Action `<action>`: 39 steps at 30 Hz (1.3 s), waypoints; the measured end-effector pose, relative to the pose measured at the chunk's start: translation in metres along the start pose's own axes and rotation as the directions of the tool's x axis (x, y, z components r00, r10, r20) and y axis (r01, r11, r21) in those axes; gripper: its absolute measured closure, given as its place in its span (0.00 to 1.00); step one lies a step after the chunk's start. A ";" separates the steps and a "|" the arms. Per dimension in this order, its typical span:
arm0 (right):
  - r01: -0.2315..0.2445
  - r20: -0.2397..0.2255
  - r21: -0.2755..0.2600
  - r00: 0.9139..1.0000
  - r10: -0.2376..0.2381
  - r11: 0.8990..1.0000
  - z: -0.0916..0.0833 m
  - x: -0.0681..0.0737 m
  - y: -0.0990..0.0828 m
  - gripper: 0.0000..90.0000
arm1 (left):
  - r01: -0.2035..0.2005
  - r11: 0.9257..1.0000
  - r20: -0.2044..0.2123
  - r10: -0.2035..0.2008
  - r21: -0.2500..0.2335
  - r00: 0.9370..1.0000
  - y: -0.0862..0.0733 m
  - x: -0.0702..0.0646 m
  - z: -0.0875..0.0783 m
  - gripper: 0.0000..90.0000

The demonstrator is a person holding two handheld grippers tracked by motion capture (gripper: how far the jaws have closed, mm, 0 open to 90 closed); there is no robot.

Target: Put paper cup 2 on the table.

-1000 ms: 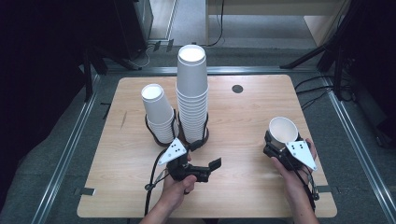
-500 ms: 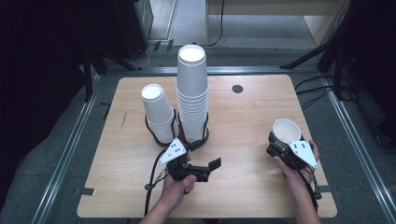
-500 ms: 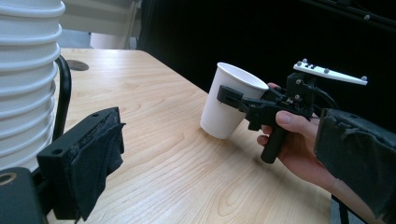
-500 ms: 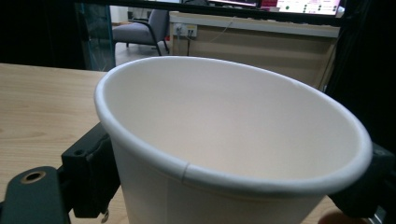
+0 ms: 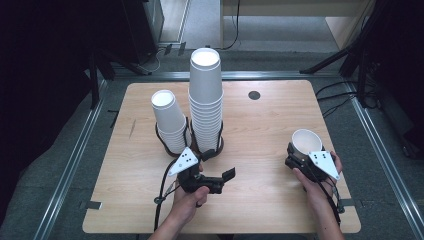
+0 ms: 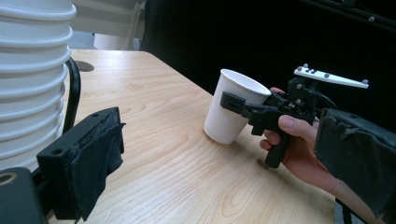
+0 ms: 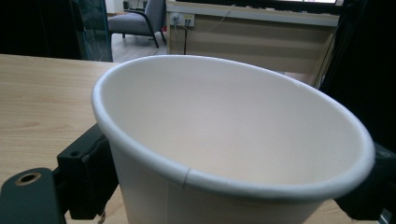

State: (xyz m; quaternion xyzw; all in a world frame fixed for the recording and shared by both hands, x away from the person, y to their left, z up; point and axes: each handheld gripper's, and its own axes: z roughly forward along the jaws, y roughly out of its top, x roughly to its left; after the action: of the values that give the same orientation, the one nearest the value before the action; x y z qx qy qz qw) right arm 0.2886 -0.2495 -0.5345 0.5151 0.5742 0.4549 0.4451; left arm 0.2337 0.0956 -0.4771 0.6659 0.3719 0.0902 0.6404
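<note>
At the table's right edge, your right gripper (image 5: 299, 159) has just been loosening around the tilted cup (image 5: 306, 142); your left gripper (image 5: 226, 176), open and empty, lies well apart.

A wooden tabletop (image 5: 260, 120) is carrying two stacks of white paper cups (image 5: 205, 100) and a single cup (image 5: 306, 142) standing near its right edge.

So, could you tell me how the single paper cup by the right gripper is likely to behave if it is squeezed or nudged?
The paper cup looks thin-walled, so it would probably dent under a firm squeeze. It appears empty and likely very light. Its narrow base under a wider rim suggests a sideways nudge from the right gripper could tip it.
</note>
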 end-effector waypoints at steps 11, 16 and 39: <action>0.001 0.015 0.019 1.000 -0.002 1.000 0.000 0.000 -0.001 0.09 | -0.002 1.000 -0.005 0.002 0.001 1.000 0.000 0.000 0.000 0.02; -0.001 -0.001 0.041 1.000 0.001 0.999 -0.001 -0.001 0.001 0.05 | -0.003 1.000 -0.009 0.003 0.001 1.000 0.000 0.001 0.000 0.02; 0.040 -0.107 0.074 0.994 -0.032 0.996 -0.027 -0.006 0.004 0.00 | -0.150 0.988 -0.364 0.129 -0.029 0.922 0.021 0.008 0.000 0.02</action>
State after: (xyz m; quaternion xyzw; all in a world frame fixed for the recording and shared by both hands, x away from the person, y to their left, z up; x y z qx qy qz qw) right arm 0.2630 -0.2567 -0.5255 0.4965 0.6229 0.4513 0.4021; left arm 0.2471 0.1025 -0.4606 0.6445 0.4320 0.2667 0.5717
